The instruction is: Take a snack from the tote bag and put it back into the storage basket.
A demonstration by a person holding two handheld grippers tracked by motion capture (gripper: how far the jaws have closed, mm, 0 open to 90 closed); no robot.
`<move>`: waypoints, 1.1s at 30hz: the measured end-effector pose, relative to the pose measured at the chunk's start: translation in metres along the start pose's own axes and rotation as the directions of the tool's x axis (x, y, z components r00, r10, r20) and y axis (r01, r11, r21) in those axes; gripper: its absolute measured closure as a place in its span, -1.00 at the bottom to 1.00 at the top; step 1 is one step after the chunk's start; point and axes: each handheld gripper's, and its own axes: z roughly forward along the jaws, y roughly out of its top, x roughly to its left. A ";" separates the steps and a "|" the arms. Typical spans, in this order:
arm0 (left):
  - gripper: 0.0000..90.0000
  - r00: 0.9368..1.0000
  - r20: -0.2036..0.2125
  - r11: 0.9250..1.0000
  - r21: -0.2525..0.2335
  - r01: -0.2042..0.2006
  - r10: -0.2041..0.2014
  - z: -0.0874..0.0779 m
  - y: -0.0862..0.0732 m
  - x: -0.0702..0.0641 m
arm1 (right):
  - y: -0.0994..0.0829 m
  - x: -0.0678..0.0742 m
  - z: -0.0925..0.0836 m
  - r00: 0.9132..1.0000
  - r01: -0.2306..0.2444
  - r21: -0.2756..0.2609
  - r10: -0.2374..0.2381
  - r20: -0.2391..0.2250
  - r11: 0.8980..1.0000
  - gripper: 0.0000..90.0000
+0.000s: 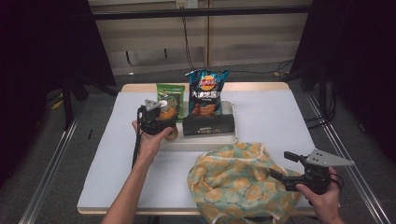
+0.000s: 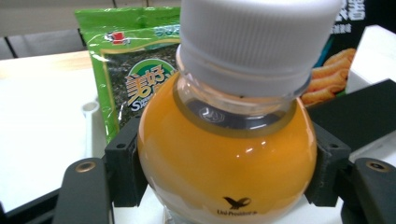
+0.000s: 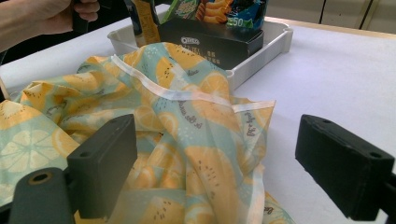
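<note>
Your left gripper [image 2: 219,186] pinches the orange juice bottle [image 2: 226,163] at the tray's [image 1: 205,140] left end, so lift it straight while your right gripper [image 3: 215,168], jaws spread, waits at the lemon-print bag [image 3: 187,140].

- Bottle [image 2: 224,163]: clear glossy plastic, smooth, with a ridged matt white plastic cap [image 2: 257,37].
- Seaweed packet [image 2: 126,70], at 10 o'clock of the bottle: shiny green foil.
- Chip bag [image 1: 207,91]: glossy crinkled foil.
- Black box [image 3: 210,39]: matt card.
- Tray [image 3: 275,39]: smooth white plastic.
- Bag [image 3: 177,135]: thin printed cloth, soft, creased.
- Table cover [image 1: 280,121]: matt white.
</note>
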 end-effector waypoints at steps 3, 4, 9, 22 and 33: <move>-0.33 1.000 0.009 1.000 -0.010 0.002 -0.002 -0.001 -0.001 0.001 | 0.000 0.000 0.000 1.000 0.001 0.001 -0.001 -0.003 1.000 -0.69; -0.33 1.000 0.016 1.000 -0.012 -0.012 0.012 -0.001 -0.002 0.002 | 0.000 -0.001 0.000 1.000 0.002 0.001 -0.002 -0.003 1.000 -0.69; -0.33 0.999 0.030 1.000 -0.010 -0.026 0.026 -0.001 -0.003 0.000 | 0.000 0.000 0.000 1.000 -0.003 -0.001 0.003 -0.006 1.000 -0.69; -0.64 0.993 0.113 1.000 -0.002 -0.028 0.028 -0.003 -0.006 0.002 | 0.000 -0.001 -0.001 1.000 0.002 -0.005 -0.002 -0.004 1.000 -0.70; -0.92 0.987 0.153 0.998 -0.009 -0.054 0.055 -0.021 -0.005 0.013 | 0.001 -0.001 -0.001 1.000 -0.003 -0.007 0.002 -0.010 1.000 -0.74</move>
